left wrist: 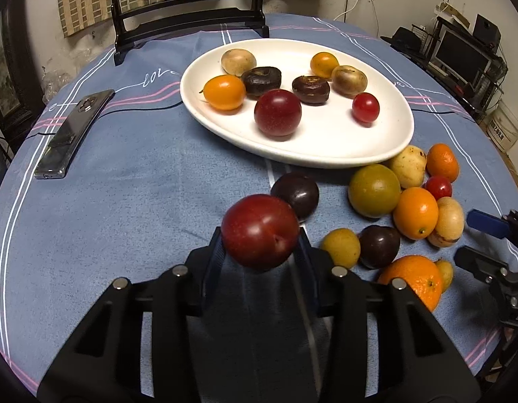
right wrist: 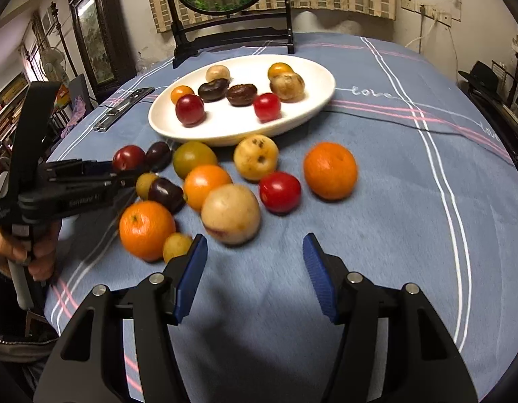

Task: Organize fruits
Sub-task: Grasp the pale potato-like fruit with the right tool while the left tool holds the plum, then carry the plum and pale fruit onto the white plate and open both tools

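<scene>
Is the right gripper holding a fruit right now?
No. The right gripper is open, its blue pads apart over bare tablecloth.

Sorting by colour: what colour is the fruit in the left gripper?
Deep red round plum; clearest in the left wrist view.

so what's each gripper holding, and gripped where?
Left gripper pinches the red plum across its sides. Right gripper is open, holding nothing.

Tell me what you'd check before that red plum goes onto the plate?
1. Left hand-held gripper shut on the red plum: ok.
2. Plum lifted off the cloth: cannot tell.
3. Bare spot on the white plate, front part: ok.
4. Dark plum lies between plum and plate: not ok, pass above it.
5. Right hand-held gripper open, holding nothing, off to the side: ok.
</scene>
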Tool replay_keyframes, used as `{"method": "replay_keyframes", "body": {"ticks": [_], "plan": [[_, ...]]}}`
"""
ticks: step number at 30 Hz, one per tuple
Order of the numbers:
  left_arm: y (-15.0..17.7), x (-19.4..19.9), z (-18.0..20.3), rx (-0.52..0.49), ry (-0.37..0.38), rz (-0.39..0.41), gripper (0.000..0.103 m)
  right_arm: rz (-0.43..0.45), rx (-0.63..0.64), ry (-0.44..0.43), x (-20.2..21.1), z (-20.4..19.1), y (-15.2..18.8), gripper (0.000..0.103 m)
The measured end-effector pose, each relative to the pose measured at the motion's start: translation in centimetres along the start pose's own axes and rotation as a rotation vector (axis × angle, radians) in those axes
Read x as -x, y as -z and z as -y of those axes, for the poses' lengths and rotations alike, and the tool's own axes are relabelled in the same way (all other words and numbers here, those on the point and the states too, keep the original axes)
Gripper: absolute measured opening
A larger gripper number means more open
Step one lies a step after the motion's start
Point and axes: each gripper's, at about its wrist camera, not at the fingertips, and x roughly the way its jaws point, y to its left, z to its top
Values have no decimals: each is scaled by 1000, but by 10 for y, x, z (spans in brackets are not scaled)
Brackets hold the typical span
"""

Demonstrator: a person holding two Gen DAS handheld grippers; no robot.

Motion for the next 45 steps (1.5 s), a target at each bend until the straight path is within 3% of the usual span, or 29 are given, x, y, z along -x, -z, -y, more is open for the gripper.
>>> {"method": "replay_keyframes", "body": {"ticks": [10, 13, 18, 26, 34, 45], "plan": [[0, 0, 0, 5, 10, 0, 42, -34, -22, -38, -24, -1, -19, 59], [0, 0, 0, 6, 10, 1, 42, -44, -48, -116, -26, 1, -20, 45], [2, 3, -2, 20, 19, -1, 41, -32, -65, -118, -19, 1, -18, 41], [3, 31, -8, 47, 25, 39, 41, 56, -50, -102, 21, 6, -13, 41], [-3, 69, 0, 10, 23, 111, 41, 145, -37, -67, 54, 14, -17, 41], [-55, 92, 7, -38, 15, 205, 42, 273, 71, -33, 71, 3, -71, 41]]}}
